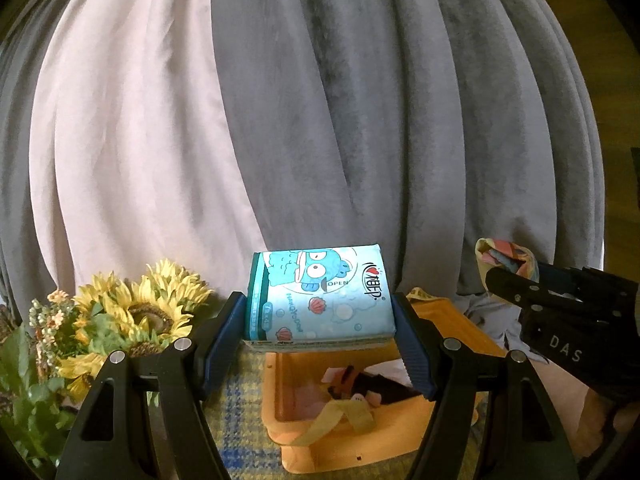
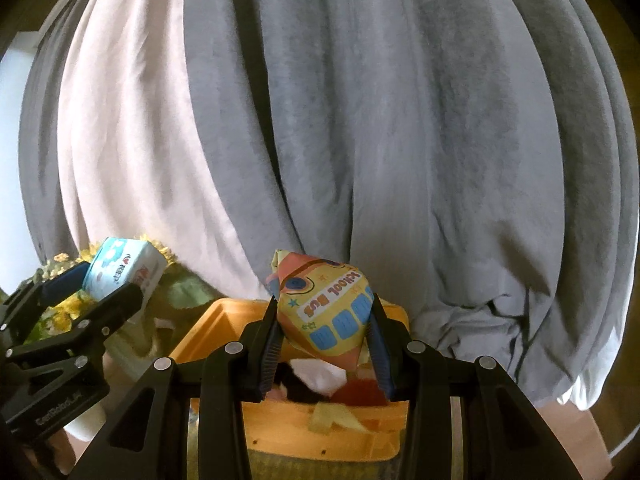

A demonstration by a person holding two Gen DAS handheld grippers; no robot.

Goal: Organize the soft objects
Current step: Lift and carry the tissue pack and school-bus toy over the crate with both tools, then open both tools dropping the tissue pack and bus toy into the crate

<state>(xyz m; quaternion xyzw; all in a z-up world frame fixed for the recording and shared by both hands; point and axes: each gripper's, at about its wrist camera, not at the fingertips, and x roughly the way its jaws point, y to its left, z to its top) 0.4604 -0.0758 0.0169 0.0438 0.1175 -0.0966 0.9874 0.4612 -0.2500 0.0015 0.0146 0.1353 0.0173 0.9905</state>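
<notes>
My left gripper (image 1: 318,316) is shut on a blue cartoon tissue pack (image 1: 320,296) and holds it above the orange bin (image 1: 276,408). My right gripper (image 2: 324,328) is shut on a yellow "School Bus" soft pouch (image 2: 326,308) above the same orange bin (image 2: 280,428). The bin holds a dark plush toy (image 1: 372,390), a white cloth (image 2: 318,374) and yellow straps (image 1: 340,416). The tissue pack (image 2: 120,268) in the left gripper (image 2: 98,286) shows at the left of the right wrist view. The right gripper with the pouch (image 1: 504,258) shows at the right of the left wrist view.
Grey and pale pink curtains (image 1: 320,100) hang close behind. A bunch of artificial sunflowers (image 1: 132,308) stands left of the bin. A blue and yellow checked cloth (image 1: 236,420) lies under the bin. Crumpled grey fabric (image 2: 480,332) lies at the right.
</notes>
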